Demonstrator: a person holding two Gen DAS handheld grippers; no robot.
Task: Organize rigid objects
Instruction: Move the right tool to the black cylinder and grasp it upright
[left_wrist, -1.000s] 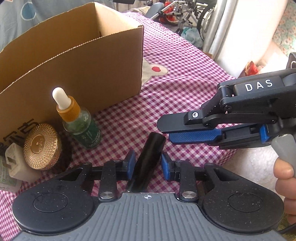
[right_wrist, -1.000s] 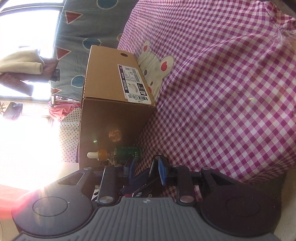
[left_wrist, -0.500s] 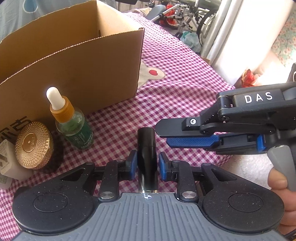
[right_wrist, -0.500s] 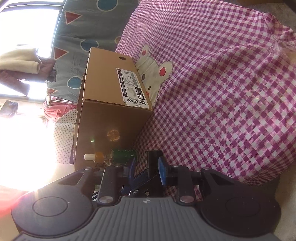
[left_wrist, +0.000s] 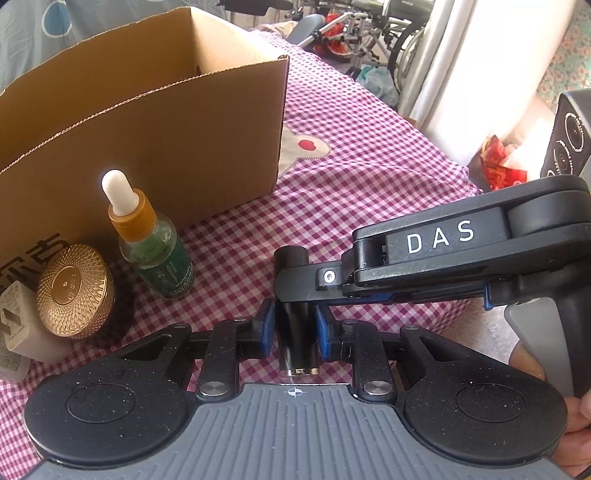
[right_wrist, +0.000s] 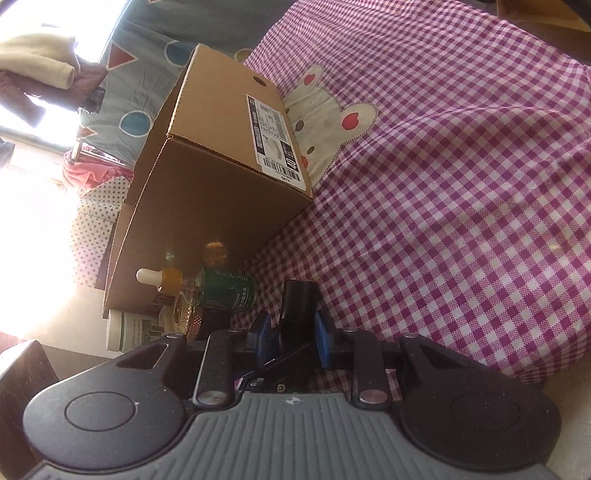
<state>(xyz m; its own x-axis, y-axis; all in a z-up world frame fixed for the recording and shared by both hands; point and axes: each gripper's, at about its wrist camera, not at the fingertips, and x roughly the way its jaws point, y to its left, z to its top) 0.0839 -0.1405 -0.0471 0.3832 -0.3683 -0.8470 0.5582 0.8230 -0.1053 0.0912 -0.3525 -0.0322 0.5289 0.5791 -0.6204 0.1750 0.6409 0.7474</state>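
My left gripper (left_wrist: 293, 328) points steeply down, its 2 pads clamped tight. My right gripper (right_wrist: 291, 334) crosses it sideways, jaws nearly closed, my hand (left_wrist: 576, 435) on its handle.

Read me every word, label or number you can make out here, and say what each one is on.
"DAS": white letters on the right gripper.
Large black characters on the cardboard box, cut off by the frame edge: not readable.
Dropper bottle label: too small.
Shipping label on the box: too blurred.

"DAS" in white capitals on right gripper (left_wrist: 291, 291) arm. Large dark printed characters on cardboard box (left_wrist: 207, 147) front. Barcode label (right_wrist: 275, 136) on box side; print illegible.
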